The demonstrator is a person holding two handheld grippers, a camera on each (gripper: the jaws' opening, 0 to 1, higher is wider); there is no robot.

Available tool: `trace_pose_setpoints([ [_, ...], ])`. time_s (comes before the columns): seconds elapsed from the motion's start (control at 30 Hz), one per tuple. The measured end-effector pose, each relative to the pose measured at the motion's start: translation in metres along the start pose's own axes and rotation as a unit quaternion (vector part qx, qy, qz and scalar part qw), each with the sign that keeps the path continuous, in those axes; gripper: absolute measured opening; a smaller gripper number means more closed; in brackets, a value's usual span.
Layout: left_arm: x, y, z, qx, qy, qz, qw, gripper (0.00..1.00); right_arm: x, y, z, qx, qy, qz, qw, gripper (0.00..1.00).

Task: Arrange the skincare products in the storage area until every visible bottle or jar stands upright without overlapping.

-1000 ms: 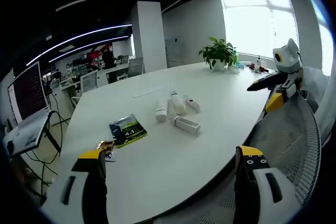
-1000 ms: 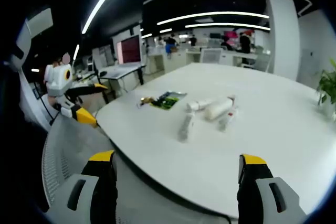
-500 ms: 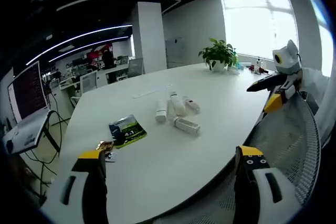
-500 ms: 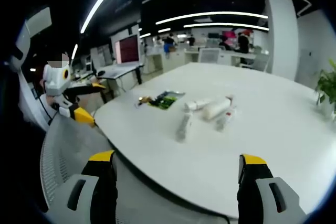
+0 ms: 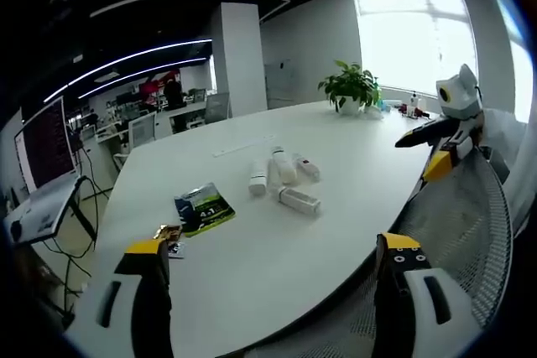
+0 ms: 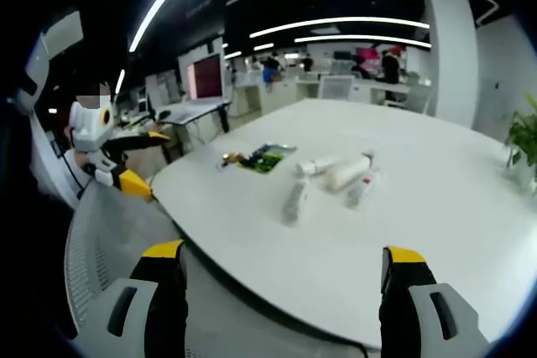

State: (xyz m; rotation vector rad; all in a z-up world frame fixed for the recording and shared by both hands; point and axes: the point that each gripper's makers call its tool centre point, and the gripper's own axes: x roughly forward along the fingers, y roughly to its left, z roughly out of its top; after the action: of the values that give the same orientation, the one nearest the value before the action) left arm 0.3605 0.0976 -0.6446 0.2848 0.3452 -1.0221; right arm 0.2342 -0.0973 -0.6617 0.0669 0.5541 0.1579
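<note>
Nothing moved; bottles (image 5: 281, 178) lie mid-table (image 5: 252, 257), edges clear.

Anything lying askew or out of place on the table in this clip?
Yes. The bottles lie on their sides in a loose cluster mid-table, pointing different ways, some close together or touching; none stands upright. A green packet lies flat beside them. Both grippers, left and right, are open and empty.

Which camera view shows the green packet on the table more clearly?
The left gripper view: the green packet lies nearer there, so its flat shape and label show. In the right gripper view the packet is farther away, small and foreshortened, beyond the bottles.
</note>
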Motion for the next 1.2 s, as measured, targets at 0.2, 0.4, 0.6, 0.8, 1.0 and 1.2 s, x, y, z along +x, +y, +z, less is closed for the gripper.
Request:
trace_pose_setpoints([
  [0.2,0.0002,-0.0003,0.0000,0.000,0.000,0.000,1.0000,0.99,-0.0004,-0.0004,0.0008,0.000,-0.003,-0.001,1.0000,0.99],
  [0.4,0.0000,-0.0006,0.0002,0.000,0.000,-0.001,1.0000,0.99,-0.0004,-0.0002,0.0007,0.000,-0.002,-0.001,1.0000,0.99],
  [0.6,-0.0003,-0.0011,0.0014,-0.005,-0.004,-0.006,1.0000,0.99,0.0003,-0.0009,-0.0011,0.000,0.003,-0.004,1.0000,0.99],
  [0.8,0.0000,-0.0054,0.0014,-0.004,-0.003,-0.021,0.9998,0.99,-0.0001,-0.0045,0.0001,0.005,-0.001,-0.014,0.9999,0.99],
  [1.0,0.0004,-0.0072,0.0011,-0.010,-0.001,-0.030,0.9995,0.99,-0.0011,-0.0064,0.0030,0.005,-0.011,-0.020,0.9997,0.99],
  [1.2,0.0011,-0.0099,-0.0015,-0.003,0.008,-0.037,0.9993,0.99,-0.0020,-0.0068,0.0050,0.004,-0.018,-0.020,0.9996,0.99],
])
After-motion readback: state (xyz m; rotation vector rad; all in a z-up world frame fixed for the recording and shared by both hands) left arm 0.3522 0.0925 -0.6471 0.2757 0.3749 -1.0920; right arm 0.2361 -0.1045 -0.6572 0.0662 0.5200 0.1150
